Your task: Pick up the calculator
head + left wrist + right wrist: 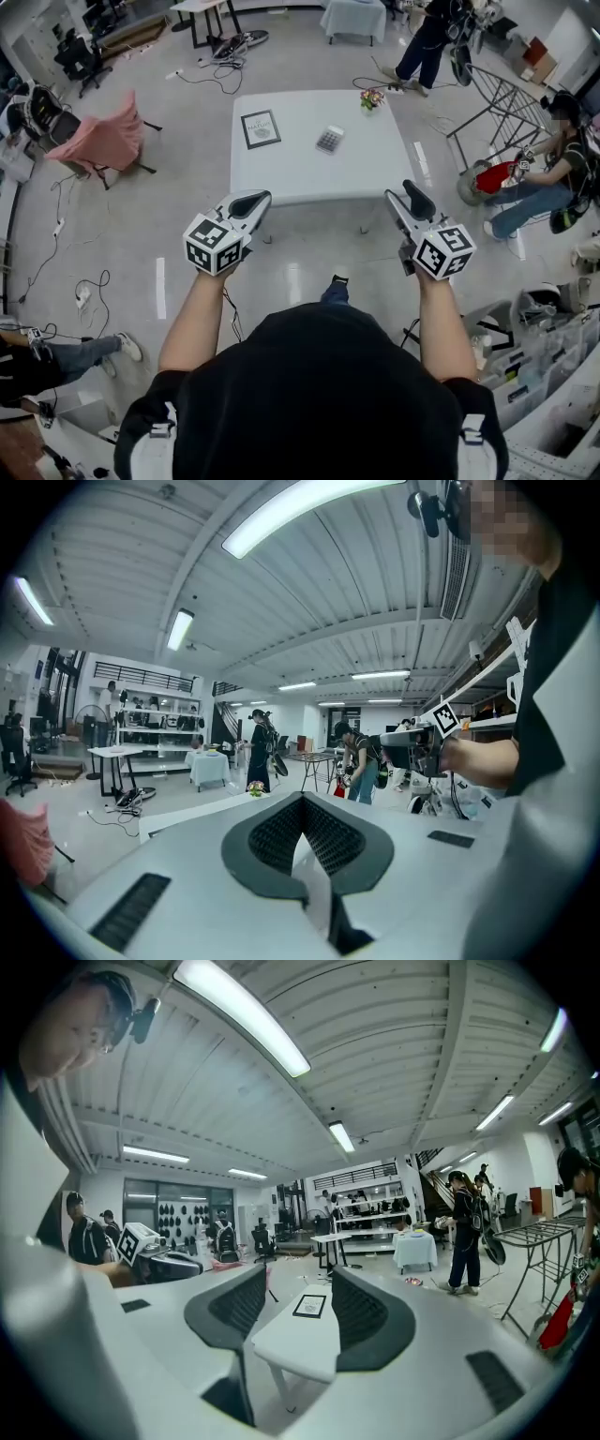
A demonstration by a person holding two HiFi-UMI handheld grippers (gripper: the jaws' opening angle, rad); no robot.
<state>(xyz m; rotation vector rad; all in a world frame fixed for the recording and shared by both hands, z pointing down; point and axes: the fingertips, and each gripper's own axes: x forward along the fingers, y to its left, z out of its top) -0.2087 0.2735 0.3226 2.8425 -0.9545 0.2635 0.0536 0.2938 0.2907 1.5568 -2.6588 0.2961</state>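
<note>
Nearest, over bare floor short of the tabletop's near edge: left gripper (251, 201), fingers (272, 836) closed tip to tip, gripping nothing. Beside it, right gripper (415, 200), fingers (234, 1305) spread apart, empty, only the far tabletop and a framed card (261, 128) visible through the gap. Ahead, white square tabletop (300, 178). On it, calculator (329, 140) lying flat, right of centre, well apart from both grippers. Framed card to its left, not touching. Small flower bunch (372, 97) at the far edge. Off left, pink-draped chair (105, 141). Off right, seated person (553, 169). Farthest, standing person (427, 42) beyond the tabletop.
</note>
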